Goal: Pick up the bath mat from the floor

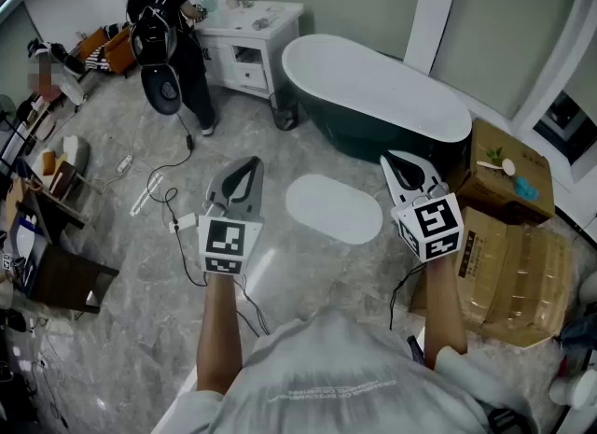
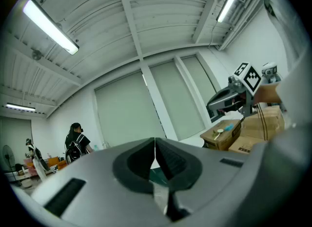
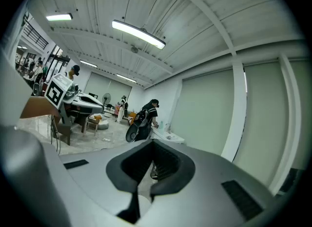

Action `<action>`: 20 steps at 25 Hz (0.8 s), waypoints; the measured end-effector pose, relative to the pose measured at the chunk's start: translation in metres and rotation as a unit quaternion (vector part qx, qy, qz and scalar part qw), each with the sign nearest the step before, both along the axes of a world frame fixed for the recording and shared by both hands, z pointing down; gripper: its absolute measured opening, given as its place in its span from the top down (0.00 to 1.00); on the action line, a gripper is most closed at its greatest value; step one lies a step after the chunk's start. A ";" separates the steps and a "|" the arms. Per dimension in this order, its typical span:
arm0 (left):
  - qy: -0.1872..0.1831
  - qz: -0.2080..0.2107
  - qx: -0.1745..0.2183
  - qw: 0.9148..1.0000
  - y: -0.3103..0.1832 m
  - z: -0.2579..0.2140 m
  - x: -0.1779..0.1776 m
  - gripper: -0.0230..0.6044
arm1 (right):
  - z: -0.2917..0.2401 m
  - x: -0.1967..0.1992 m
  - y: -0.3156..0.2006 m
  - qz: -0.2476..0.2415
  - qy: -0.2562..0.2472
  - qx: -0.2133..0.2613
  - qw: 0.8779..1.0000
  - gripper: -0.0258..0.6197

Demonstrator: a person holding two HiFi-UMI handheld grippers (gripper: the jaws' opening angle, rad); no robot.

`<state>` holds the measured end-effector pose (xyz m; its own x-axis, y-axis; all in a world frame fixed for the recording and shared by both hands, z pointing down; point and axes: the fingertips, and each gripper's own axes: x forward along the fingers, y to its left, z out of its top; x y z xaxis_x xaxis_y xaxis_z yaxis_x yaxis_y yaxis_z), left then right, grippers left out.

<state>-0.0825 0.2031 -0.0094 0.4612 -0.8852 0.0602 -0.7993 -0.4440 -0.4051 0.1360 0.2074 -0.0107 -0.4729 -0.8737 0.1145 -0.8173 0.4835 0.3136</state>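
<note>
Above marbled bathroom floor point(image 1: 121, 264), left gripper point(image 1: 244, 166) and right gripper point(image 1: 396, 161) have fingers pressed together.

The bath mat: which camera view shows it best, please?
The head view. There the whole white oval bath mat lies flat on the floor beside the bathtub. Both gripper views look level toward walls and ceiling; neither shows the mat.
</note>
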 end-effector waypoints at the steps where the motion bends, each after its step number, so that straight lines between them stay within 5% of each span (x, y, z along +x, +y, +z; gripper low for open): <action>1: -0.001 -0.001 -0.001 1.000 0.001 0.002 -0.001 0.93 | 0.002 0.000 0.000 0.000 0.001 -0.001 1.000 0.94; 17: 0.026 0.006 -0.005 1.000 0.007 0.005 -0.005 0.92 | 0.006 -0.003 0.009 -0.018 -0.043 -0.006 0.999 0.93; 20: 0.036 0.002 -0.013 0.999 0.005 0.008 -0.009 0.68 | 0.010 -0.008 0.009 -0.029 -0.036 -0.014 0.999 0.76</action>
